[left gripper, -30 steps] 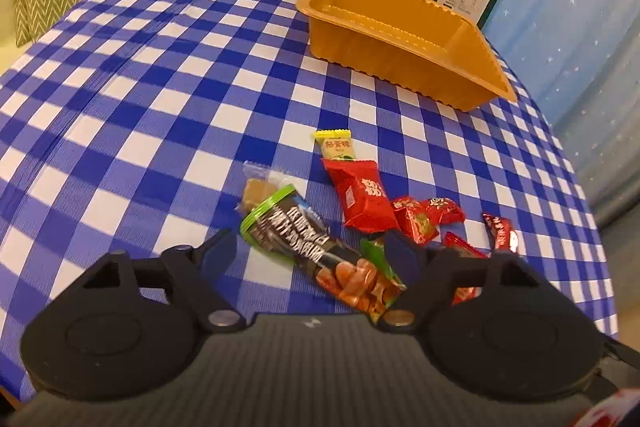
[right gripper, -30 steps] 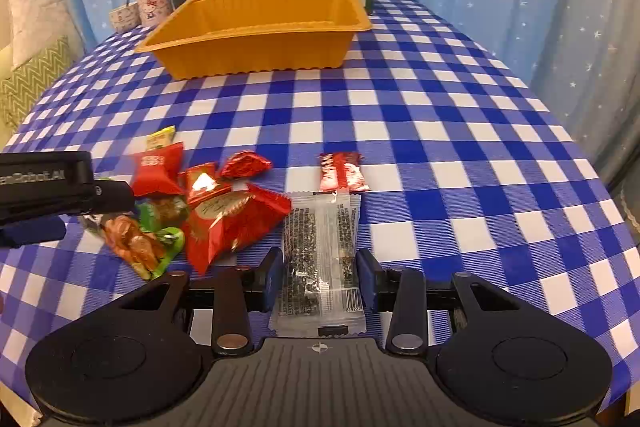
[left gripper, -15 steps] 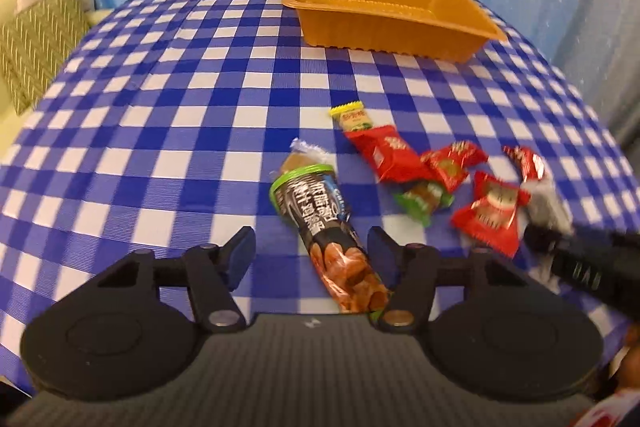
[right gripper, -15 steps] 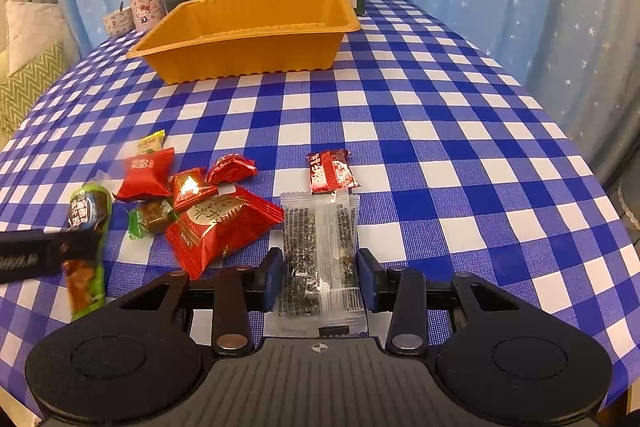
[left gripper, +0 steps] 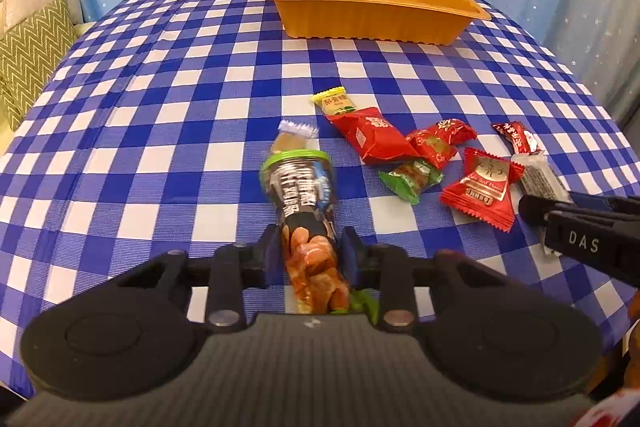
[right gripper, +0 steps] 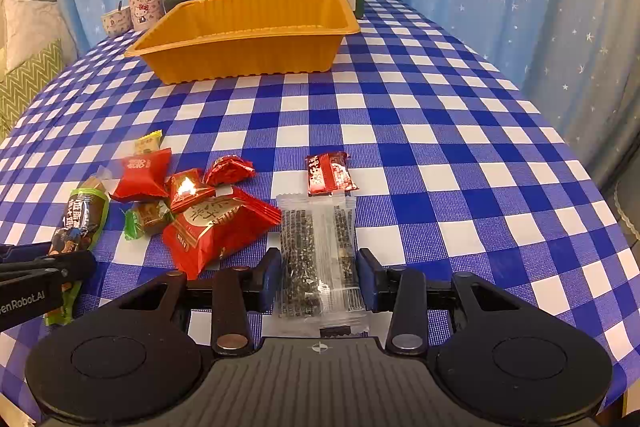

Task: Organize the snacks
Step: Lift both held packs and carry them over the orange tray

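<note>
1. left tongs point(left gripper: 308, 255): jaws have just been closing, and the pads now press both sides of the long green-and-black snack pack point(left gripper: 298, 187), near its orange lower end. clenched on it. the pack lies flat on the checked counter point(left gripper: 160, 131), its green top toward 12 o'clock.
2. right tongs point(right gripper: 318, 277): pads sit against the long edges of the clear sesame-bar pack point(right gripper: 318, 247), grasping it. the pack lies on the counter, pointing to 12 o'clock.
3. orange tray point(right gripper: 244, 39): far side of the counter at 12 o'clock in the left view, about 11 o'clock in the right view, well apart from both packs. looks empty, though its floor is partly hidden.
4. loose pile between the two tongs: large red pack point(right gripper: 218, 227), small green candy point(right gripper: 146, 219), other red sweets point(left gripper: 370, 135). the large red pack lies just beside the sesame bar at its 9 o'clock.
5. step in hand, as i judge it: lift both packs and carry them to the tray.
6. to do it well: raise straight up first so the pile is not dragged; the left grip is near one end, so expect the pack's far end to droop; keep it level.
7. clear the tray's near wall before letting go, and lay the long packs along its length.
</note>
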`<state>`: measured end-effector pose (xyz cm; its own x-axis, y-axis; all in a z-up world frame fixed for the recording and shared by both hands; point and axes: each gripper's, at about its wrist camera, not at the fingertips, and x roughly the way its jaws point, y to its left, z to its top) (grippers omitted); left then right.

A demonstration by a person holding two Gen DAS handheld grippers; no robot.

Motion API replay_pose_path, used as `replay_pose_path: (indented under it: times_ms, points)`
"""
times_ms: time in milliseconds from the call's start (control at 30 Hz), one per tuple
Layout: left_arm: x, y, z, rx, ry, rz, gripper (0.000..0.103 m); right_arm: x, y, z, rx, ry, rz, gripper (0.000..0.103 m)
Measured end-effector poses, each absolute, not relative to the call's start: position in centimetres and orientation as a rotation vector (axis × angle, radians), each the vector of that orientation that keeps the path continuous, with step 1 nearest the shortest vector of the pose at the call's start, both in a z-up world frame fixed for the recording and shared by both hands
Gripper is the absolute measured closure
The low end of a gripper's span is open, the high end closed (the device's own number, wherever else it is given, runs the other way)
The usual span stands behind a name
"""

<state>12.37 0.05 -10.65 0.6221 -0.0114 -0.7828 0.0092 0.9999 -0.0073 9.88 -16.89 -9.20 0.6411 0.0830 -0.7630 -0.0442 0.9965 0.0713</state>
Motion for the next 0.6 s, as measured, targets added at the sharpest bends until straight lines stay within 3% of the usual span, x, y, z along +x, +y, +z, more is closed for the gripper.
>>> replay_pose_path:
  times_ms: [600]
  points:
    - [10.5, 0.7, -7.7, 0.001, 0.848, -0.029, 0.077, 8.6, -16.7, -7.5, 0.038, 0.83, 0.091, 0.065]
